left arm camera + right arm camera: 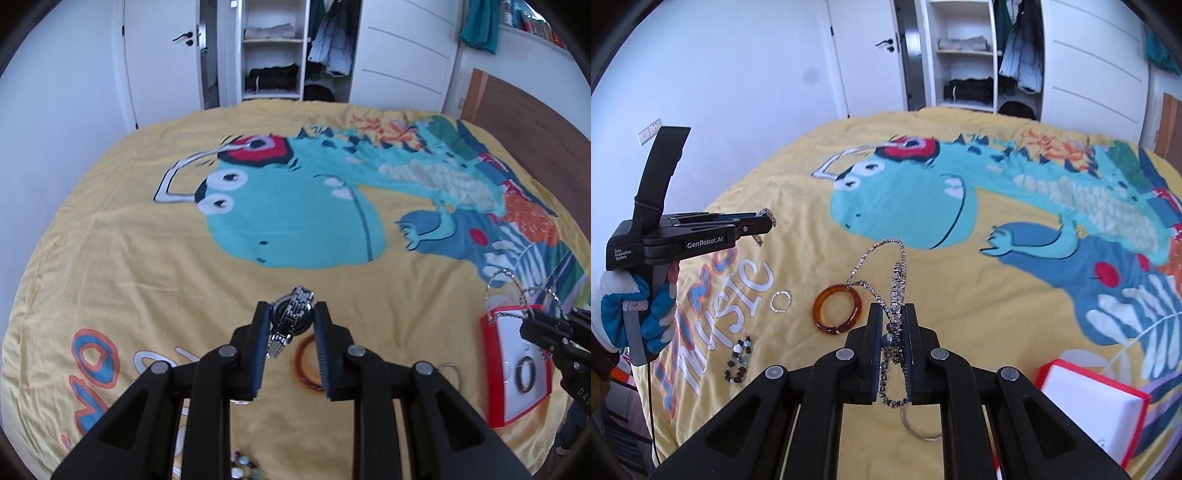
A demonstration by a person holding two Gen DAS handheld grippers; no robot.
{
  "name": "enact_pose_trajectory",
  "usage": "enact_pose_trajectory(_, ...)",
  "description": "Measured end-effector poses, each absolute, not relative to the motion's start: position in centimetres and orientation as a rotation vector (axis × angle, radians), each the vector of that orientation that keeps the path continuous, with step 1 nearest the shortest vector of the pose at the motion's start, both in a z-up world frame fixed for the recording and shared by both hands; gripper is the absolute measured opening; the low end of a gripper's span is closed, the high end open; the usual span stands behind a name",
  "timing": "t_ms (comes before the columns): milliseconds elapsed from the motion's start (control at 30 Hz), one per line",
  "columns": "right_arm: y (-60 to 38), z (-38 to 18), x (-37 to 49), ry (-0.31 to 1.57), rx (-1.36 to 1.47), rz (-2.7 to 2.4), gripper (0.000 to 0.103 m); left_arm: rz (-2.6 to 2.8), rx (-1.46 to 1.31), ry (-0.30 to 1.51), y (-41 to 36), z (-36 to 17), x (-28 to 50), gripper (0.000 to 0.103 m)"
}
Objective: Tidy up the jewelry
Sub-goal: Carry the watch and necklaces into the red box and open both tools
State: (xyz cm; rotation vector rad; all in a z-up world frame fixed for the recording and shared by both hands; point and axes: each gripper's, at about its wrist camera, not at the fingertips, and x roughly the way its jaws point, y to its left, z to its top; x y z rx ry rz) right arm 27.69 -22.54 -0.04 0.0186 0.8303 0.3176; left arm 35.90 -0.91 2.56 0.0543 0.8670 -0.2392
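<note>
Silver watch (291, 317): held above yellow bedspread (147, 266), clamped between jaws of left gripper (291, 319), bracelet links hanging below. 
Silver chain necklace (895, 280): pinched in right gripper (891, 325), jaws clenched on it, loop rising toward 12 o'clock. 
Amber bangle (836, 308): flat on bedspread, at 9 o'clock just beside right gripper tips. 
Small silver ring (781, 301): at 9 o'clock of bangle. 
Beaded bracelet (739, 360): at 7 o'clock of small silver ring. 
Red-rimmed white box (515, 365): on bedspread, dark ring (526, 373) inside.
</note>
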Motion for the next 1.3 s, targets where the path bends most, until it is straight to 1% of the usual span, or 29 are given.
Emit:
enact_pose_trajectory(233, -28.2, 3.2, 24.4, 0.792, 0.016, 0.231, 0.01, -0.351, 0.051, 0.825, -7.4, 6.1, 33.0, 0.022)
enact_pose_trajectory(367, -32.1, 3.8, 22.8, 0.787, 0.018, 0.171, 0.01, -0.423, 0.061, 0.821, -12.2, 6.5, 31.6, 0.022)
enact_pose_trajectory(500, -36.0, 3.2, 21.7, 0.794, 0.033, 0.117, 0.01, -0.5, 0.069, 0.831, -17.6, 5.8, 30.2, 0.022)
enact_pose_trajectory(633, -39.6, 1.2, 21.1, 0.822, 0.055, 0.07, 0.01, -0.576, 0.073, 0.861, -23.1, 3.9, 29.2, 0.022)
enact_pose_trajectory(867, -44.8, -4.0, 20.9, 0.882, 0.125, 0.013, 0.01, -0.653, 0.099, 0.95, -30.8, -1.6, 28.0, 0.022)
enact_pose_trajectory(1067, -46.8, -8.3, 21.8, 0.927, 0.167, 0.004, 0.01, -0.642, 0.131, 1.01, -33.8, -5.9, 28.3, 0.022)
enact_pose_trajectory(1300, -47.9, -12.2, 22.7, 0.97, 0.193, 0.007, 0.01, -0.643, 0.192, 1.041, -35.5, -9.3, 28.8, 0.022)
